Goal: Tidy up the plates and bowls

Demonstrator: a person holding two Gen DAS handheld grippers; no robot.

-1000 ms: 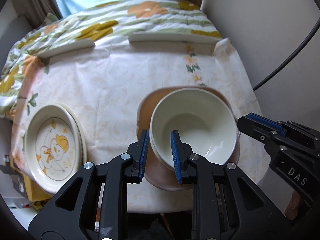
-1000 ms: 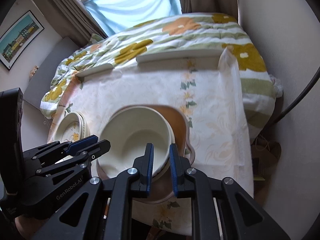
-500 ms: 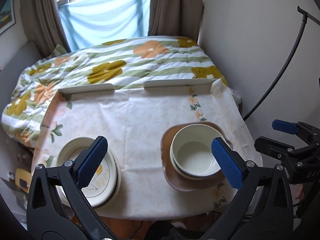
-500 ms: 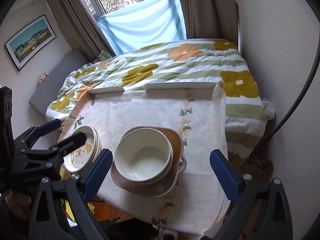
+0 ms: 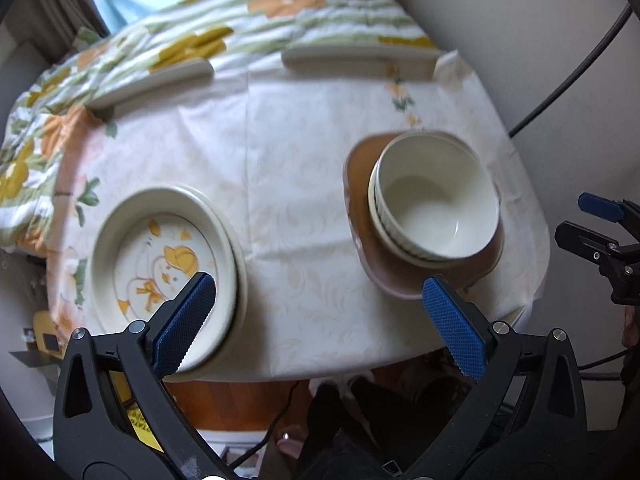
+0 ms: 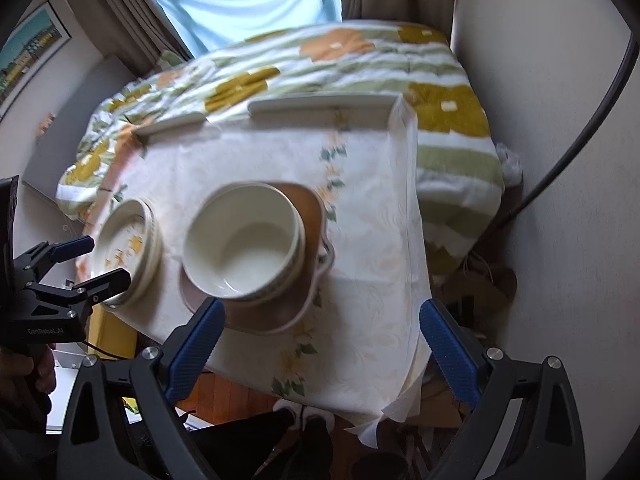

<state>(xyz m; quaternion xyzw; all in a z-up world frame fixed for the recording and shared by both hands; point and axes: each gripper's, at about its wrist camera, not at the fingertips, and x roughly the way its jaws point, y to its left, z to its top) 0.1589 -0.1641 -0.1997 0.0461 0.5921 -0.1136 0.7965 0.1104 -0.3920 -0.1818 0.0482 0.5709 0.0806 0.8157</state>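
Cream bowls [image 5: 436,204] nested on brown plate [image 5: 404,280]; duck-print plates [image 5: 164,256] stacked well left. Left gripper [image 5: 316,312] spread wide, empty; right gripper [image 6: 320,344] likewise.

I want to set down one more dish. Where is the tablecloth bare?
Bare cloth lies between the plate stack and the bowls on the brown tray, and behind them up to the two bars. The near edge is crowded.
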